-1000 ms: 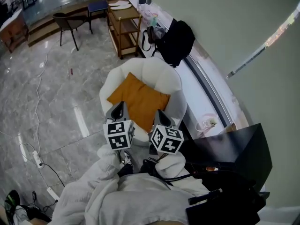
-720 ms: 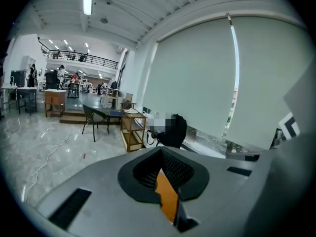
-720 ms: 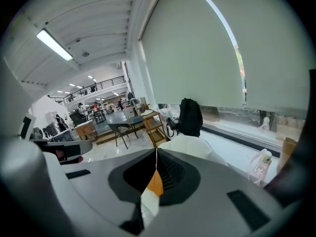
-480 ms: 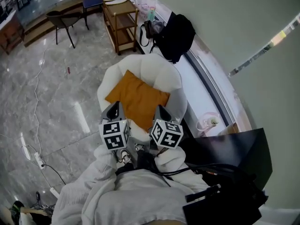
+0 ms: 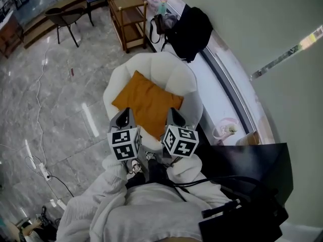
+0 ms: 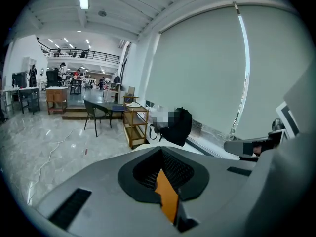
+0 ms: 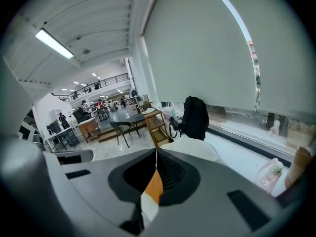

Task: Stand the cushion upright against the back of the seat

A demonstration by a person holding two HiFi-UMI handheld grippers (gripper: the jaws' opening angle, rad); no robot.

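Observation:
An orange cushion lies tilted on the seat of a round white armchair, its far corner resting against the backrest. My left gripper hovers at the cushion's near left edge, and my right gripper at its near right edge. Both have their jaws together with nothing held. In the left gripper view a sliver of cushion shows through the slit of the left gripper. The right gripper view shows the right gripper with the cushion and white seat beyond it.
Behind the armchair stand a wooden trolley and a black backpack on the window ledge. A dark chair stands at the far left. A black case is at my right, and a cable with a power strip lies on the marble floor.
Both grippers have edged forward and a little down toward the armchair. The cushion lies as before.

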